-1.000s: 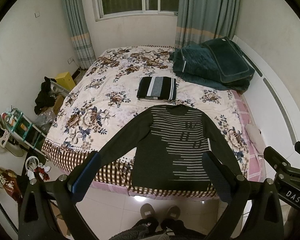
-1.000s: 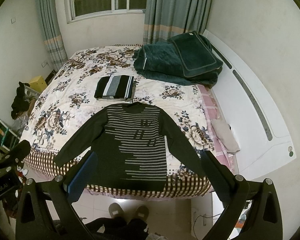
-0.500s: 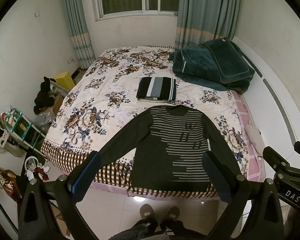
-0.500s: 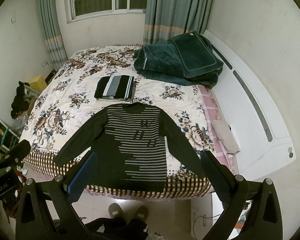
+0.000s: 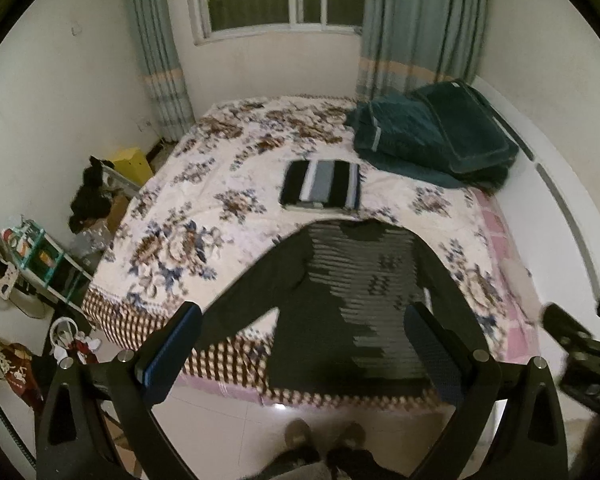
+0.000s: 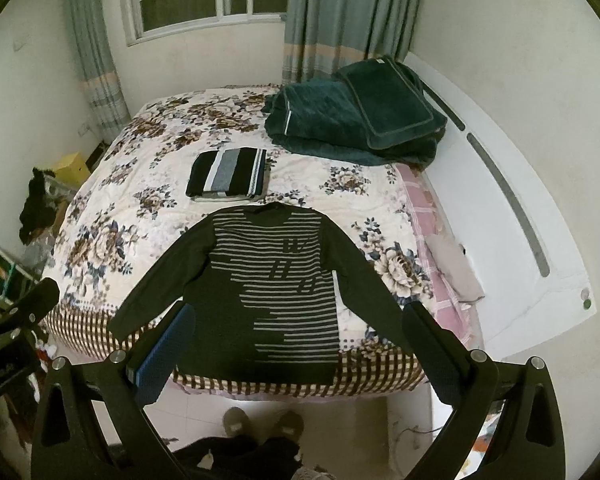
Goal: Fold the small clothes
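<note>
A dark long-sleeved sweater with grey stripes (image 5: 352,300) (image 6: 272,292) lies flat, sleeves spread, at the near edge of the floral bed (image 5: 204,216) (image 6: 140,184). A folded striped garment (image 5: 320,186) (image 6: 228,174) lies beyond its collar. My left gripper (image 5: 304,344) is open and empty, held above the floor short of the sweater's hem. My right gripper (image 6: 300,340) is open and empty, also short of the hem. Each gripper shows at the other view's edge.
A pile of dark green blankets (image 5: 432,136) (image 6: 356,116) lies at the bed's far right by the white headboard (image 6: 512,216). A shelf and clutter (image 5: 40,256) stand on the floor at left. The person's slippers (image 6: 264,420) stand on the tiled floor below.
The left wrist view has shifted slightly and is now motion-blurred; the sweater sits a little lower and larger in it. The right gripper has hardly moved. Both stay open.
</note>
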`<state>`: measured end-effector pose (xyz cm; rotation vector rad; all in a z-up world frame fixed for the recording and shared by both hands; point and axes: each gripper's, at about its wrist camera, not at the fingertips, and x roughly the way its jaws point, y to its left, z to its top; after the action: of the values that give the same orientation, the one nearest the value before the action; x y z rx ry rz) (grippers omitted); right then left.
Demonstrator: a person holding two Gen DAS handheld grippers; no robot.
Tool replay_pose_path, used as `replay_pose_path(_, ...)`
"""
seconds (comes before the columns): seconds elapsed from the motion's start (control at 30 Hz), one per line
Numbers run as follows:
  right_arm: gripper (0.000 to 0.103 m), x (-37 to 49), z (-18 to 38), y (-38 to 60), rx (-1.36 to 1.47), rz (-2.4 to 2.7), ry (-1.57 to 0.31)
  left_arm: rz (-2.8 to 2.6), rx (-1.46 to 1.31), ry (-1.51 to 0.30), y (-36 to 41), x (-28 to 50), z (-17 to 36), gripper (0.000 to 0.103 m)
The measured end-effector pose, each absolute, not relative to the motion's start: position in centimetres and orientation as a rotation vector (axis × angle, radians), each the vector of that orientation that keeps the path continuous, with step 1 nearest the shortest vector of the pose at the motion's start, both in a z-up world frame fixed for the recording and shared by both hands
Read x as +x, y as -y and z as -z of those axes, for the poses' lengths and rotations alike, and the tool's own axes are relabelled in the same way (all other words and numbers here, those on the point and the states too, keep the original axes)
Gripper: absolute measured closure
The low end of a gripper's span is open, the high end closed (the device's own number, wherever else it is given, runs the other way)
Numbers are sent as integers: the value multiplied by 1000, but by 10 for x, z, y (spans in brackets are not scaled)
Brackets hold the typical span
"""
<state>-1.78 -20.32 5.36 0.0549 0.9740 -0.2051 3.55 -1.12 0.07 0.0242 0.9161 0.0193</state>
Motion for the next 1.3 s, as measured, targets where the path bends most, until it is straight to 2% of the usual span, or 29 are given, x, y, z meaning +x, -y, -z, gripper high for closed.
replay_pose_path(0.1,0,14,-19,213,107,238,-997,-65,67,-881,6,62,34,0)
replay_pose_path(0.3,0,36,79,331,306,464,-1100,-74,126,-956,14,126,122,0)
replay_pose_path(0.53,0,20,243,531,656,743,-1243,-155,216,-1046,36,185,221,0)
replay_pose_path(0.67,2,13,360,627,865,798,-1298,-216,228,-1130,53,224,275,0)
replay_pose_path(0.9,5,4,538,711,1100,911,-1410,-266,377,-1212,97,277,347,0)
replay_pose_path(1.07,6,11,603,714,1155,859,-1481,-290,444,-1274,120,309,384,0)
replay_pose_path(1.1,9,16,609,711,1154,832,-1473,-299,438,-1296,123,315,392,0)
replay_pose_path(1.13,31,21,613,709,1150,809,-1467,-307,434,-1311,126,321,398,0)
replay_pose_path(1.17,46,28,616,706,1126,804,-1486,-316,434,-1327,130,326,404,0)
replay_pose_path(1.2,73,31,617,705,1108,807,-1488,-321,435,-1342,132,331,409,0)
replay_pose_path(1.23,92,36,611,703,1097,803,-1453,-324,440,-1348,136,334,412,0)
replay_pose_path(1.3,96,41,591,704,1061,815,-1404,-320,455,-1349,144,341,415,0)
